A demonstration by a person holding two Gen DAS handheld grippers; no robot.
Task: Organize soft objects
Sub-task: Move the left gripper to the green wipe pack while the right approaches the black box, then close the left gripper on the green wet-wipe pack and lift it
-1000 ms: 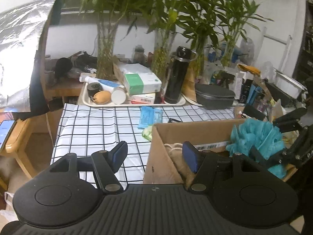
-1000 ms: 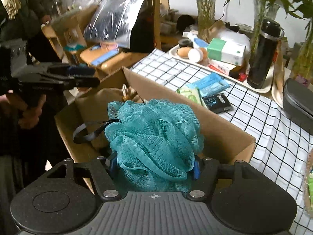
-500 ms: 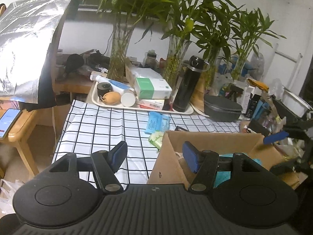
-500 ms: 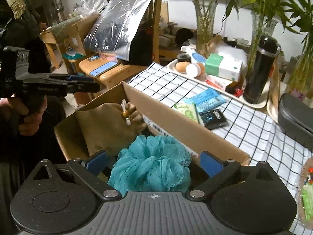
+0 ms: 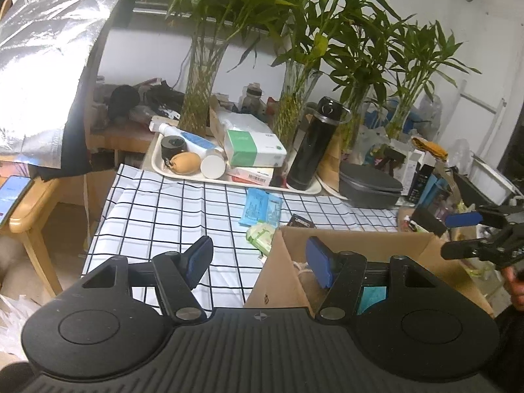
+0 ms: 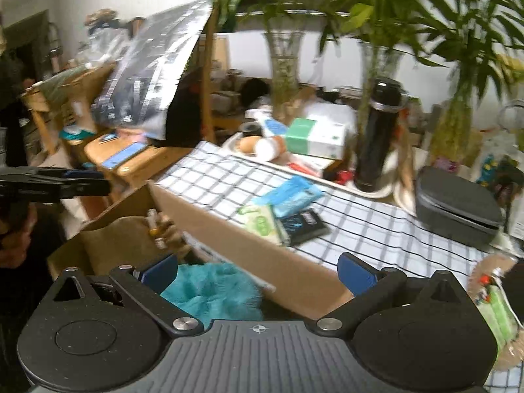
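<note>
**A:** Where's the teal bath puff (image 6: 213, 291) now?

**B:** Down inside the cardboard box (image 6: 249, 249), at the counter's near edge, just below and left of the right tongs (image 6: 258, 273). Those jaws have just been opening and stand wide, nothing pressed between them; the box's far wall crosses the gap.

**A:** And the left tongs (image 5: 258, 263)?

**B:** Partly apart, empty, hovering over the box's left corner. The right tongs are nearer the puff.

**A:** Long axis?

**B:** None; it's a round bundle.

**A:** Count?

**B:** One puff, one box, one brown cloth bag (image 6: 124, 245) beside it. I'd judge the next soft thing lies on the checked cloth (image 5: 157, 209) beyond.
</note>
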